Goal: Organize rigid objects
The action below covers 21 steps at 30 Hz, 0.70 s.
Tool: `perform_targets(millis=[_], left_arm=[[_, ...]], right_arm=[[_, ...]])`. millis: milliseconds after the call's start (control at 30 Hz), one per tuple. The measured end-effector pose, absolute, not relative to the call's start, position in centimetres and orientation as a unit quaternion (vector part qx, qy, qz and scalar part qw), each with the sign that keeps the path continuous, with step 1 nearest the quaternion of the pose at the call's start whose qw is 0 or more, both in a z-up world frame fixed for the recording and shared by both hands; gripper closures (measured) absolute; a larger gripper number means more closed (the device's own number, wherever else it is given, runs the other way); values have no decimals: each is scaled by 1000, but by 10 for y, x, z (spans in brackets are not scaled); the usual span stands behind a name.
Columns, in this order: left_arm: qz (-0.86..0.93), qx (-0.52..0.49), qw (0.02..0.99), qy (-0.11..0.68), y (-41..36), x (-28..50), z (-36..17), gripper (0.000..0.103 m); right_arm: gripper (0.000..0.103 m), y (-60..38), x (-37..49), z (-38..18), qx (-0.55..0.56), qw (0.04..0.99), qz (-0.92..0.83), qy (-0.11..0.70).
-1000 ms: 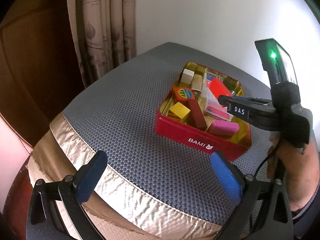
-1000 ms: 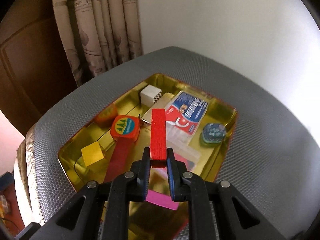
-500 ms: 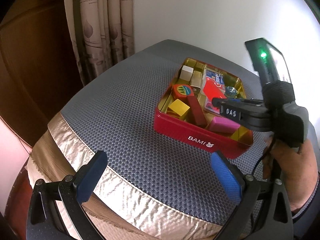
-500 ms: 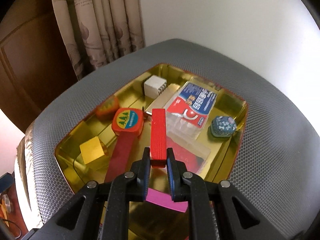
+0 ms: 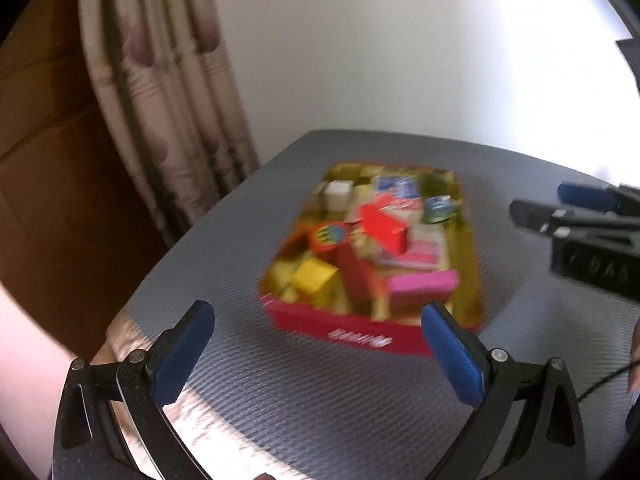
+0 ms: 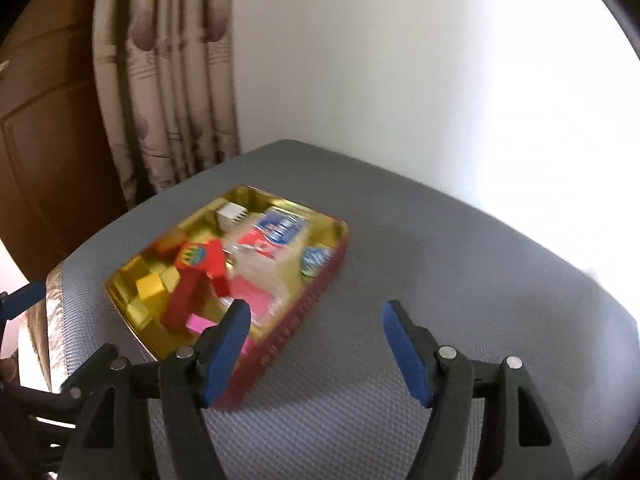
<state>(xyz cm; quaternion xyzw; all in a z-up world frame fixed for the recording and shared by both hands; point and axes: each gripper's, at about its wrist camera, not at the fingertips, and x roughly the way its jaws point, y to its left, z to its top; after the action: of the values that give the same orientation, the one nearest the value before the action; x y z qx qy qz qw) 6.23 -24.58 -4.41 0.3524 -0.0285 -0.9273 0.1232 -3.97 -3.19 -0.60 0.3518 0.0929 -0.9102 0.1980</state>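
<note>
A red tin point(image 5: 352, 330) with a gold inside point(image 6: 132, 280) sits on the grey mesh surface point(image 5: 240, 272). The red block point(image 5: 382, 228) lies in it on top of other pieces, next to a yellow cube point(image 5: 314, 278), a pink block point(image 5: 424, 294) and a white cube point(image 5: 338, 192). The red block also shows in the right wrist view point(image 6: 216, 264). My right gripper point(image 6: 316, 354) is open and empty, pulled back to the right of the tin. My left gripper point(image 5: 316, 354) is open and empty, in front of the tin. Both views are blurred.
A curtain point(image 5: 168, 112) hangs behind the surface at the left, beside a brown wooden panel point(image 5: 44, 152). A white wall point(image 6: 400, 60) stands behind. The surface's front edge has a gold fabric border point(image 5: 192, 428). The right gripper's body point(image 5: 592, 232) shows at the right in the left wrist view.
My right gripper has opened, let the red block drop into the tin, and pulled back to the right. My left gripper has moved closer to the tin.
</note>
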Motion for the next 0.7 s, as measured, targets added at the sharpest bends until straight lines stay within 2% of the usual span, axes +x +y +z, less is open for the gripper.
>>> perform_targets(millis=[200, 700], left_arm=[[-935, 325, 128, -64, -203, 55, -27, 1], [-928, 341, 146, -23, -202, 51, -30, 1]], right_arm=[[32, -3, -44, -5, 355, 180, -915, 70], [32, 31, -33, 15, 332, 187, -924, 38]])
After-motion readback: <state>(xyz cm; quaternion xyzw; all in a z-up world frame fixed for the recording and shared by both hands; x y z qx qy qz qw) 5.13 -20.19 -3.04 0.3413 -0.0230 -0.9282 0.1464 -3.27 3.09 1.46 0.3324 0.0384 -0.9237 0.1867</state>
